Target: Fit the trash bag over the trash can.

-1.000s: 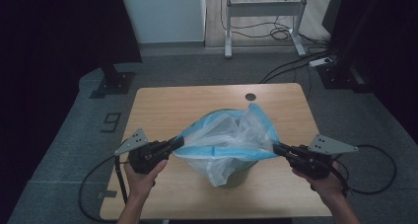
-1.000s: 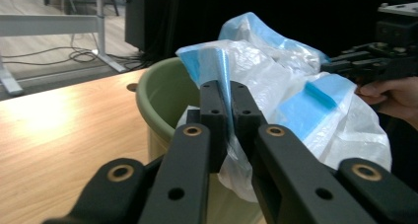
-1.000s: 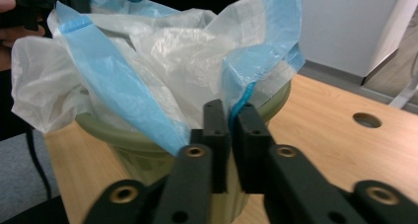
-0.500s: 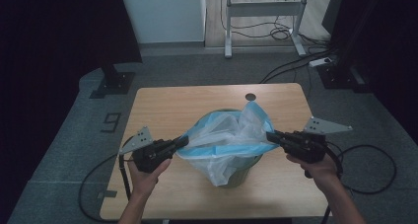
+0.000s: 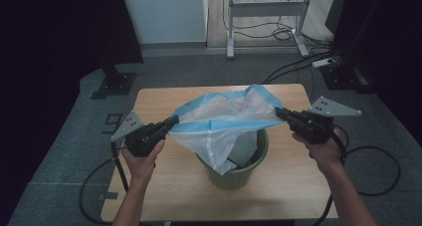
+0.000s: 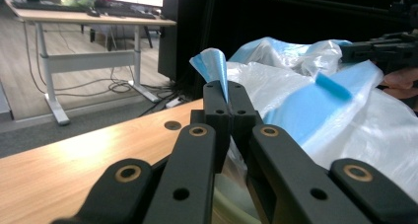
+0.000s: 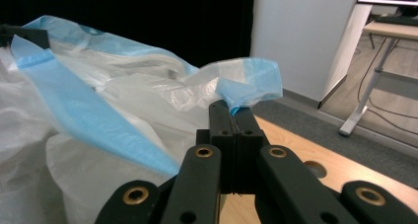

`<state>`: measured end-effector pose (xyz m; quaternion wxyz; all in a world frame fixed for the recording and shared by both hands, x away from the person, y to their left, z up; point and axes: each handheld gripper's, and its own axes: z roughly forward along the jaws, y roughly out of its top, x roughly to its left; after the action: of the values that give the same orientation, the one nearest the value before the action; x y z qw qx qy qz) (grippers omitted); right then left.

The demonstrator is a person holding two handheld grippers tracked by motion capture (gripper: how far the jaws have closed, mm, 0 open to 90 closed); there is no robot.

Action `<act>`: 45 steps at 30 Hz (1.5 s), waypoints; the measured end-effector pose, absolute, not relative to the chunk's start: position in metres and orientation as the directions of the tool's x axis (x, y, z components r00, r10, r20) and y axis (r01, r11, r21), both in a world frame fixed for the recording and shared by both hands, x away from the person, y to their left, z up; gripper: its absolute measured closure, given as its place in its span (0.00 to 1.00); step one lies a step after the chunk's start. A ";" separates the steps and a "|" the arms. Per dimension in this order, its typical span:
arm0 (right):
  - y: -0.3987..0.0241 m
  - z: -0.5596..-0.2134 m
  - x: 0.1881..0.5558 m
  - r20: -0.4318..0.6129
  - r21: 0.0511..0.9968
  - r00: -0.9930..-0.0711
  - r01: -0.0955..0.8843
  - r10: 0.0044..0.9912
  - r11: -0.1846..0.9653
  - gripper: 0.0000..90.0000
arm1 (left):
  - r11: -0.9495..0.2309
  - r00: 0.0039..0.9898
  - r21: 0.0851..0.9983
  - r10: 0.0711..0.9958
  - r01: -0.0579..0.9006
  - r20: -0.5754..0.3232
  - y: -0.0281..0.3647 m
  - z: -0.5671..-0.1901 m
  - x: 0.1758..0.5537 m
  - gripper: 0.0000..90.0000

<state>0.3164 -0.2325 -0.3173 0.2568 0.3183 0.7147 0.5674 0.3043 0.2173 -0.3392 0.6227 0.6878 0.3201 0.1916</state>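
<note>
A translucent white plastic bag [image 5: 224,124] with a blue rim hangs stretched over a green bin [image 5: 244,173] on the wooden table [image 5: 164,99]. The bag's lower part dips into the bin. My left gripper [image 5: 174,120] is shut on the rim's left end, and the blue edge pokes up between its jaws [image 6: 228,93]. My right gripper [image 5: 277,111] is shut on the rim's right end, with a blue fold sticking out past the tips [image 7: 235,118]. The rim runs taut between the two grippers, above the bin's mouth. The bag [image 6: 305,100] hides most of the bin's inside.
A round cable hole [image 6: 172,125] sits in the table's far edge. Beyond the table are a white cabinet [image 5: 164,14], a desk frame [image 5: 263,17] with cables, a power strip [image 5: 326,62] on the floor and a black stand base [image 5: 113,84]. Gripper cables trail off both table sides.
Both hands have risen and carried the bag's rim up from the bin's mouth, the right hand more than the left. The rim is now stretched higher between them.
</note>
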 end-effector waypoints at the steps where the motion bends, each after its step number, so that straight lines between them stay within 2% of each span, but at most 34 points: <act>1: -0.234 -0.317 0.316 -0.008 0.975 -0.660 0.160 0.751 0.151 0.99 | -0.017 0.722 0.980 0.679 0.199 -0.135 0.219 -0.339 0.303 1.00; 9: -0.240 -0.335 0.307 0.012 0.977 -0.668 0.166 0.744 0.134 0.99 | -0.036 0.747 0.976 0.649 0.216 -0.141 0.218 -0.355 0.293 1.00; 15: -0.244 -0.357 0.287 0.030 0.975 -0.690 0.179 0.723 0.131 0.98 | -0.053 0.770 0.970 0.620 0.235 -0.152 0.218 -0.375 0.278 1.00; 29: -0.251 -0.403 0.255 0.100 0.956 -0.713 0.262 0.694 0.132 0.98 | -0.086 0.821 0.958 0.539 0.274 -0.186 0.217 -0.403 0.258 0.99; 35: -0.250 -0.424 0.252 0.128 0.942 -0.714 0.304 0.688 0.140 0.98 | -0.103 0.834 0.951 0.514 0.291 -0.200 0.217 -0.421 0.256 0.99; 45: -0.250 -0.448 0.260 0.146 0.924 -0.699 0.349 0.700 0.155 0.98 | -0.141 0.815 0.925 0.533 0.352 -0.228 0.212 -0.441 0.268 0.99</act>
<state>0.2602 -0.2504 -0.4477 0.1608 0.3529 0.7429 0.5456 0.2682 0.2121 -0.4407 0.5854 0.7514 0.2944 0.0775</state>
